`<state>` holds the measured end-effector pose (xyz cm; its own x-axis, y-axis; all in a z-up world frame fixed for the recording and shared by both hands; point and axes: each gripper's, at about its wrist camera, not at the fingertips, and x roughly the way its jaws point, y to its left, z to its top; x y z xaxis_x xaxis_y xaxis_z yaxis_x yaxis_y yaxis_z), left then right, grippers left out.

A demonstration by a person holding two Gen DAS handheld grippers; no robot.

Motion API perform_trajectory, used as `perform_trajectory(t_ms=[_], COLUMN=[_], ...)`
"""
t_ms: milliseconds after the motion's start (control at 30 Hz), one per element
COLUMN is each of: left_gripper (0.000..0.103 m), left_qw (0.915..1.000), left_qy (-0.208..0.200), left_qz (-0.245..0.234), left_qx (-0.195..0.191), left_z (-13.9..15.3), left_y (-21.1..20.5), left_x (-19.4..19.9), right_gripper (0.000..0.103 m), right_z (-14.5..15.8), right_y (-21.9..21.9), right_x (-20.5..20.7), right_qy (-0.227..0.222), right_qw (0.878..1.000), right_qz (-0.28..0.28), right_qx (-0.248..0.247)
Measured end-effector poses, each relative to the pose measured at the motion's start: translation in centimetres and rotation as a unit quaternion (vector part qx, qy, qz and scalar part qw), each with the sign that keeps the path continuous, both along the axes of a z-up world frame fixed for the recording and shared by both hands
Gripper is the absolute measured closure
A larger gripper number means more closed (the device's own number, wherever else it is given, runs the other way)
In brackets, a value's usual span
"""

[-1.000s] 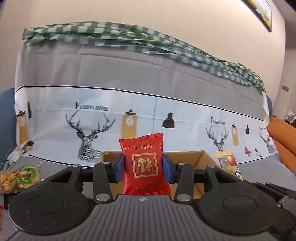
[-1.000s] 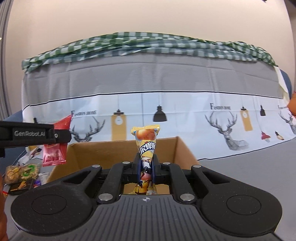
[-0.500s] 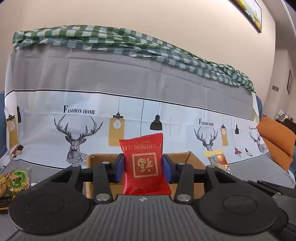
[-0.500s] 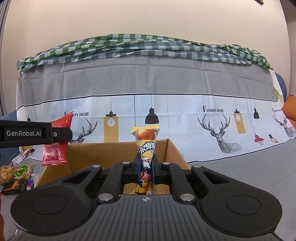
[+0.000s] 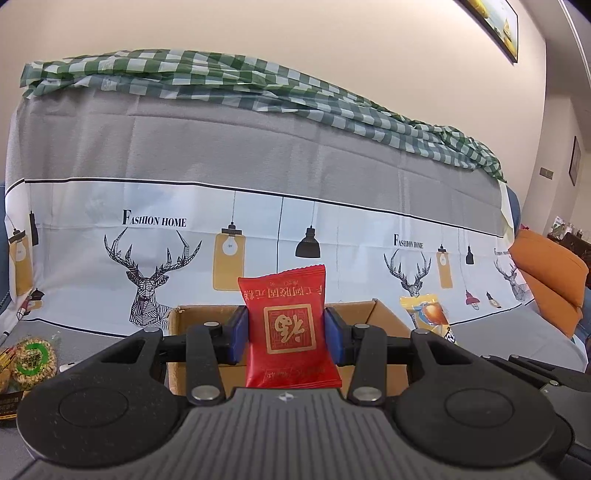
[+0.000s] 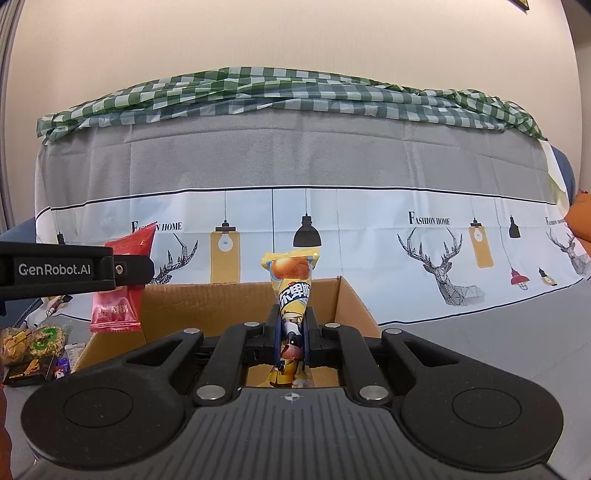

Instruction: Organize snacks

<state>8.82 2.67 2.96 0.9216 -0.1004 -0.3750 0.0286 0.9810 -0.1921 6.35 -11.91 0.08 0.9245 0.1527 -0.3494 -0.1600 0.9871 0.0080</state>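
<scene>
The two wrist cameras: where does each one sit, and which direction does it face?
Left wrist: sits behind the left gripper, facing the covered sofa; its jaws clamp a red packet before the cardboard box.
Right wrist: sits behind the right gripper, facing the same way; its jaws pinch a yellow packet over the box.
Shared: sofa, box, both packets, and loose snacks lying left of the box.

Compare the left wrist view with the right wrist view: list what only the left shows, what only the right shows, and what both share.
Only the left wrist view shows the orange cushion and the framed picture on the wall, plus the red packet's front face.

Only the right wrist view shows the left gripper from the side, and the inside of the cardboard box.

Both show the red packet clamped by the left gripper, the yellow packet pinched by the right gripper, the box, the deer-print cover and the green checked cloth.
</scene>
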Motion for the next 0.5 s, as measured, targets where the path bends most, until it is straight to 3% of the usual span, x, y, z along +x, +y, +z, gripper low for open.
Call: perform_trajectory(t_ms=[500], left_gripper=[0.056], left_qw=[1.0000], left_qy=[-0.005], left_qz=[-0.003], left_qx=[0.002], left_z=[-0.03], left_y=[-0.14], left_x=[-0.14], right_gripper=[0.092], right_z=[0.03], right_y=[-0.06], right_x=[-0.01], right_qy=[-0.003], right_qw=[1.000], right_qz=[0.002], right_qx=[0.000])
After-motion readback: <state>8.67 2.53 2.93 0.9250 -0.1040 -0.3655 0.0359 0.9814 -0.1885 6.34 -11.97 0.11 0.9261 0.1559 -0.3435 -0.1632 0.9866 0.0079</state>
